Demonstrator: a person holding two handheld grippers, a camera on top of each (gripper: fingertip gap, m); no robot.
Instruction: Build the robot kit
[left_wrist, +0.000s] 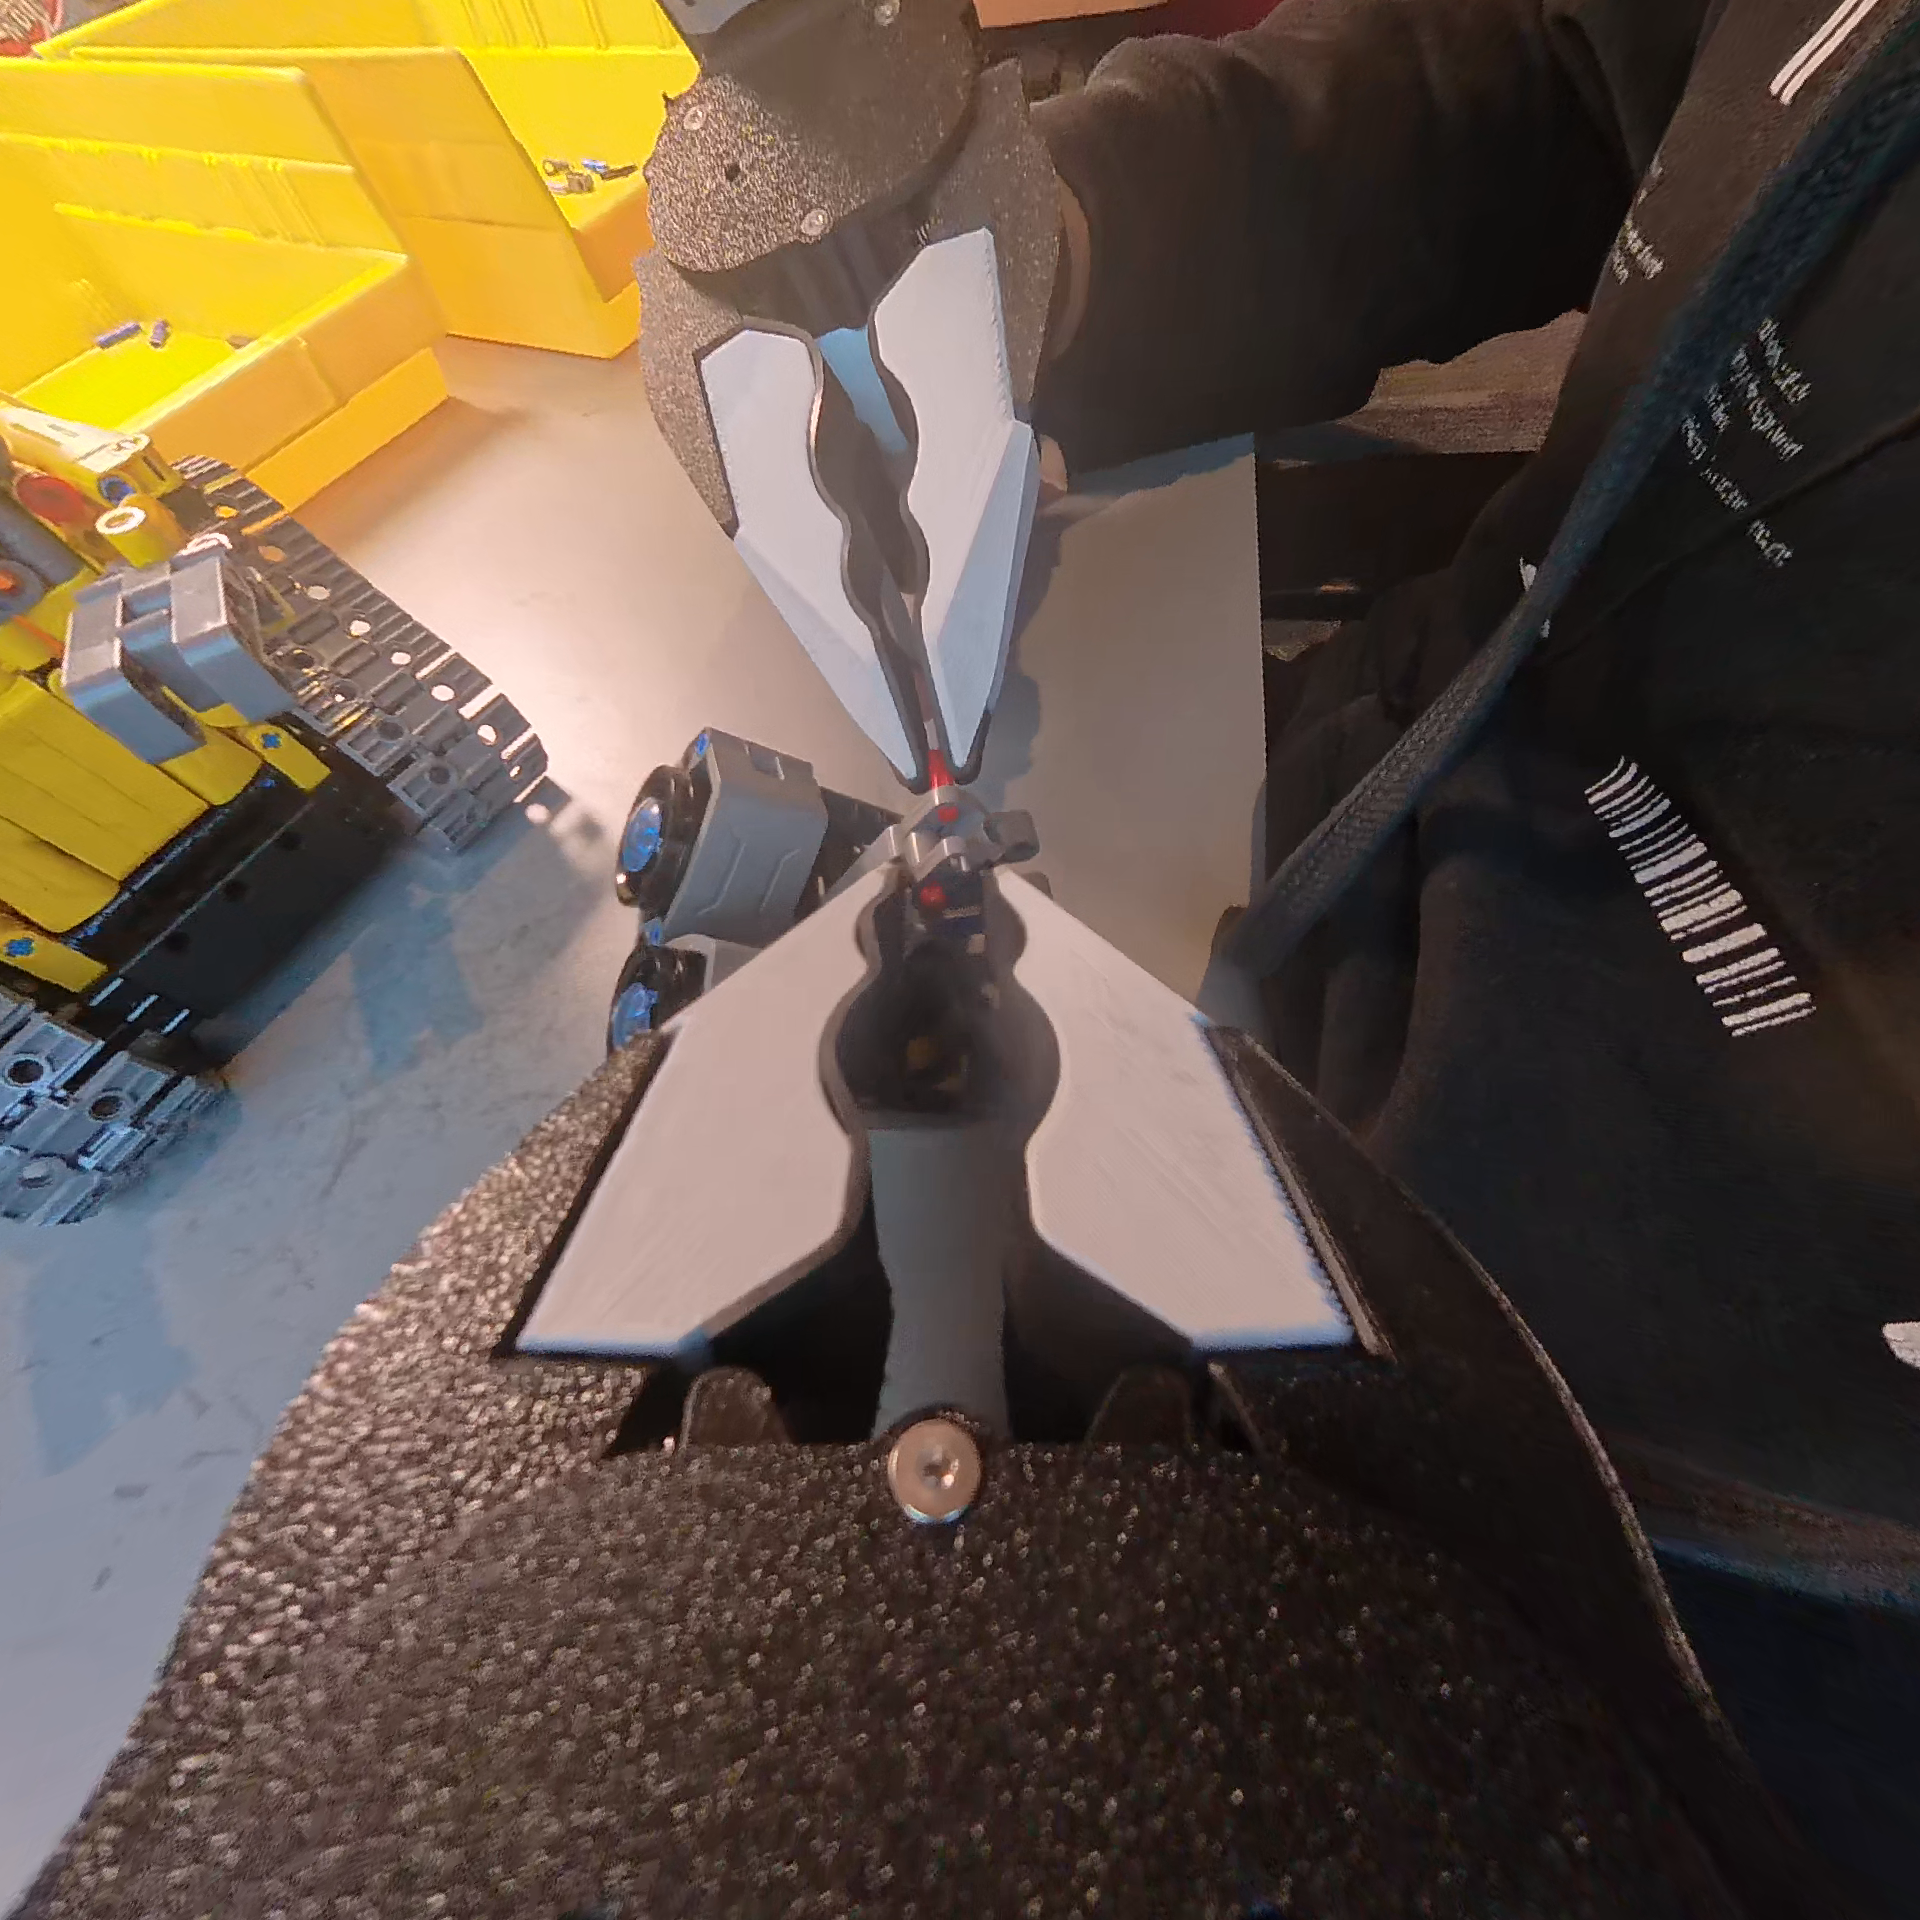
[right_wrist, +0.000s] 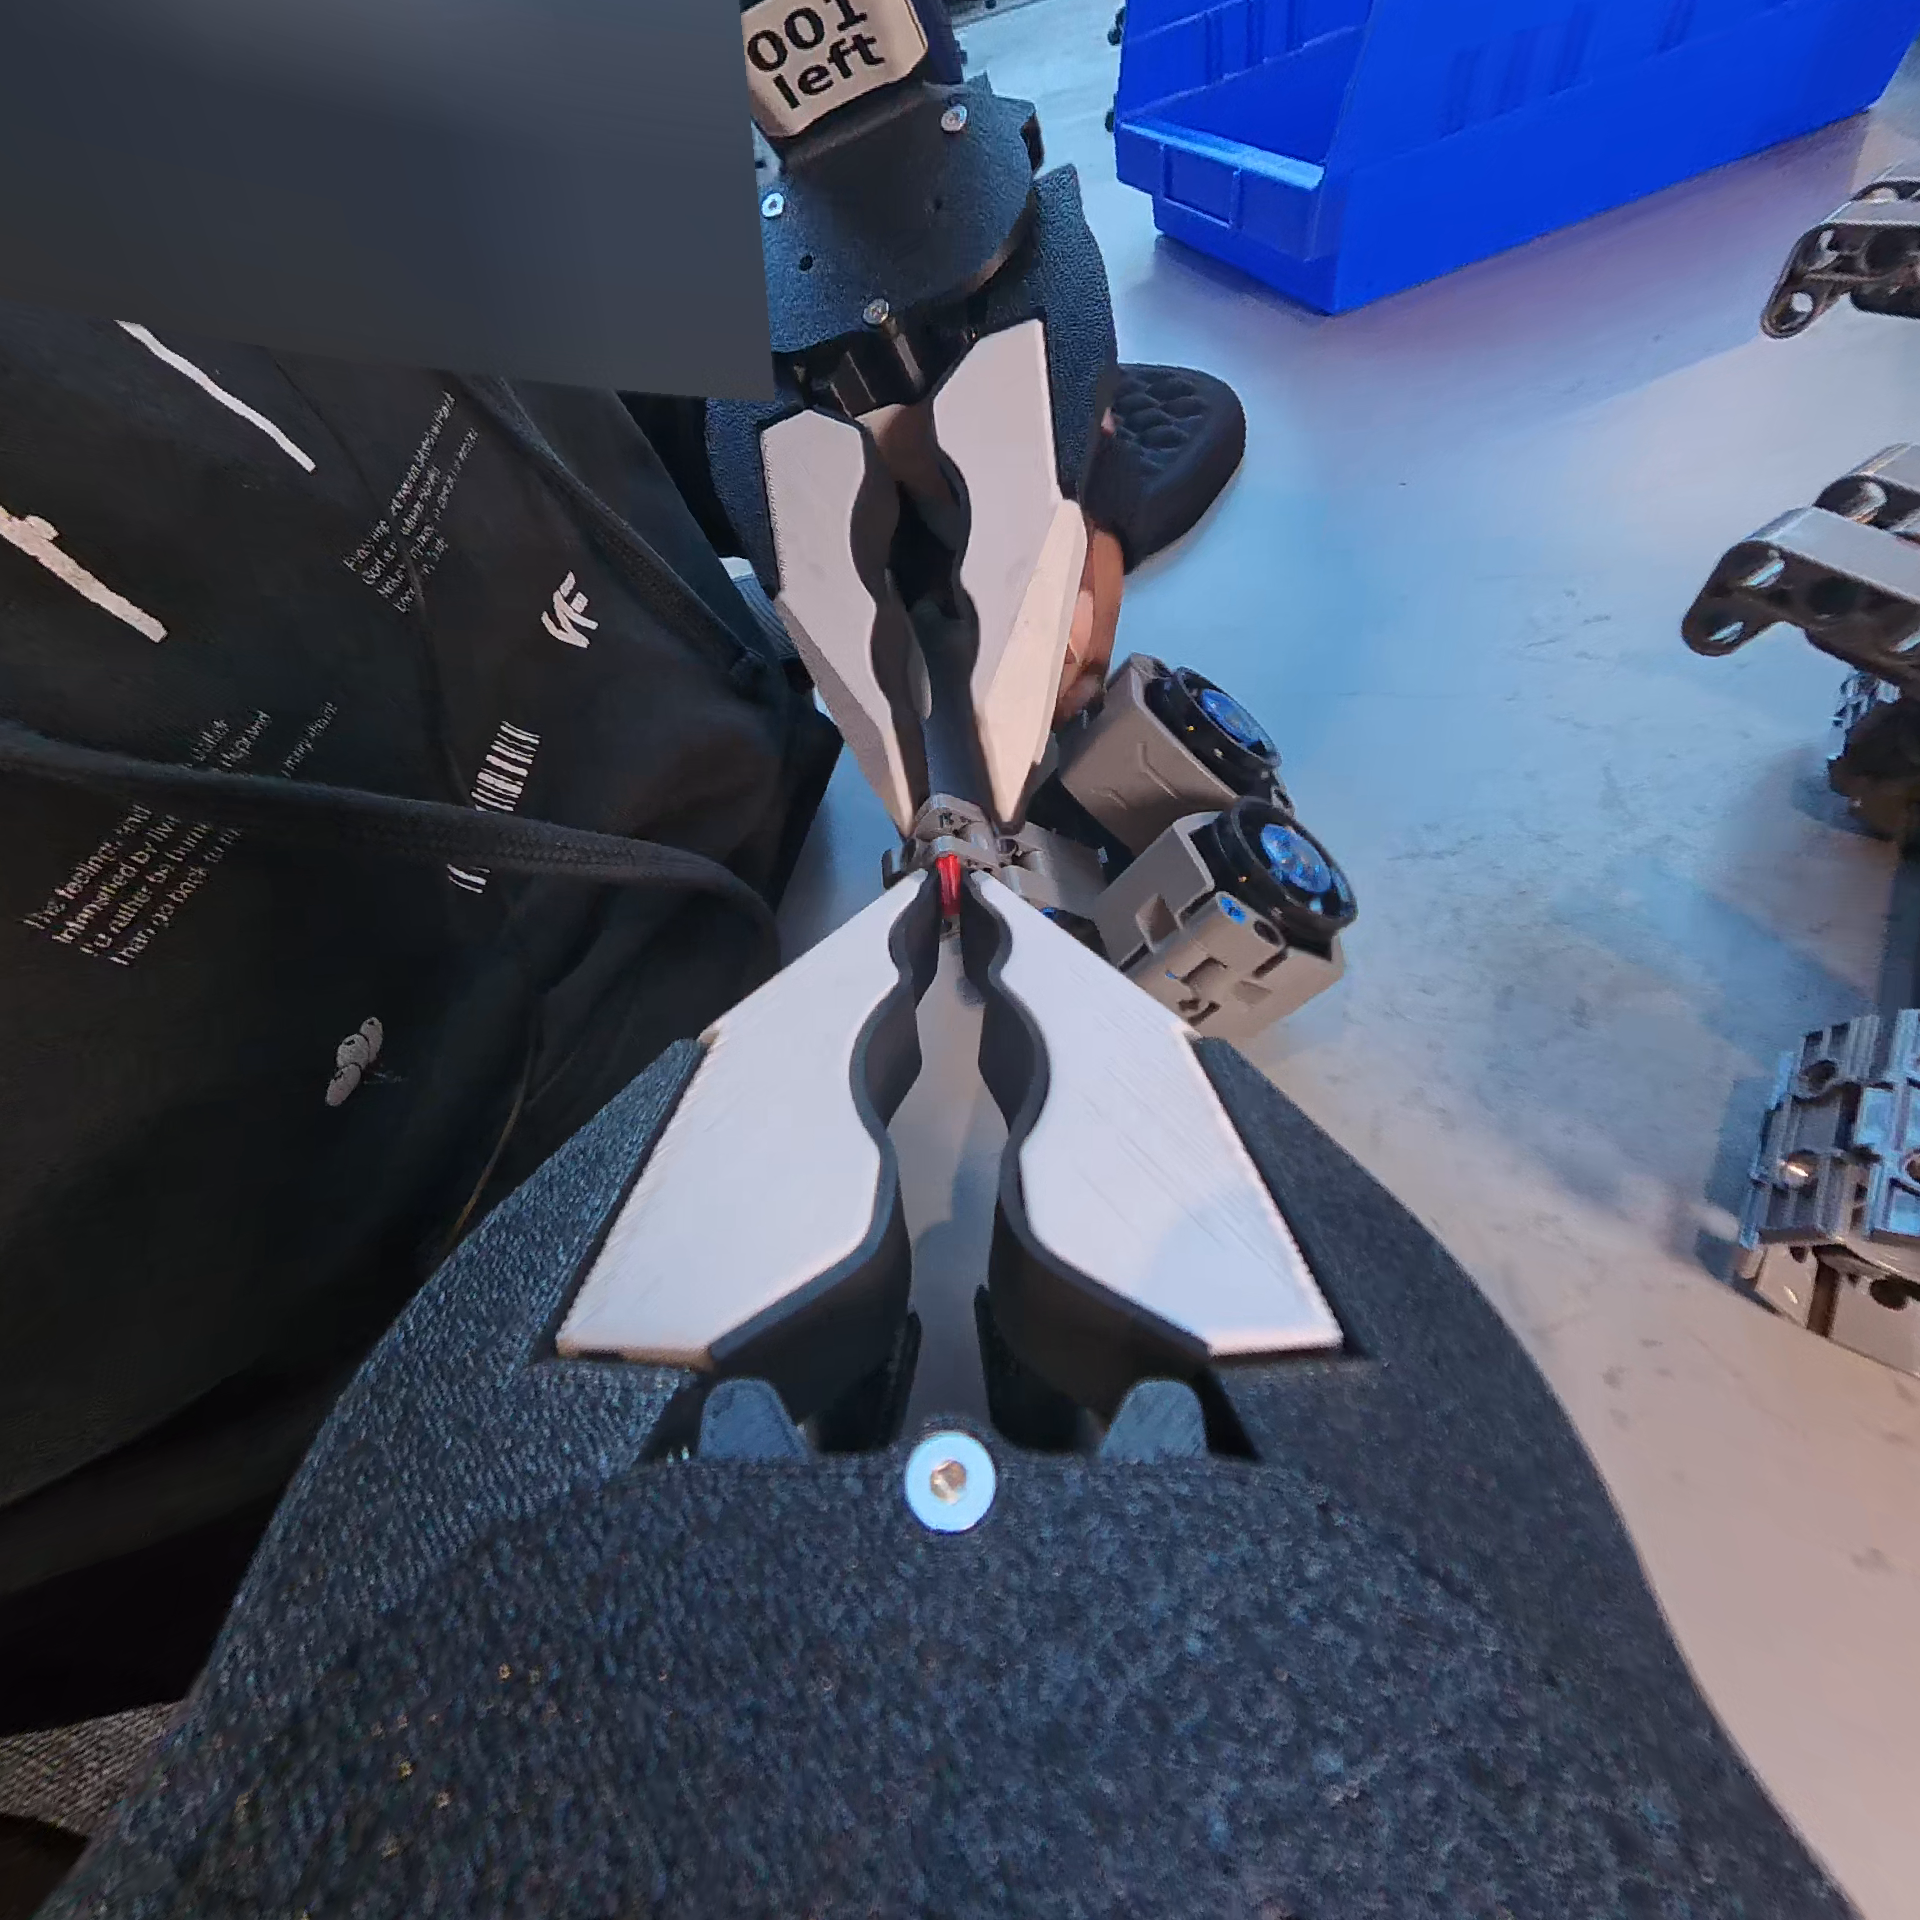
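My left fingers (left_wrist: 940, 883) are pinching the grey motor assembly (left_wrist: 727, 842) just above the worktop (left_wrist: 364, 1091), while my right fingers (right_wrist: 943, 894) are pressing together on its red pin (right_wrist: 948, 878), tip to tip. Yellow tracked vehicle (left_wrist: 156, 727) sitting left, blue bin (right_wrist: 1455, 156) beyond.

Both tongs: left tongs (left_wrist: 940, 883), right tongs (right_wrist: 943, 883), wavy-edged pale grey fingers, textured black bodies, silver screws; black printed hoodie (left_wrist: 1662, 727).
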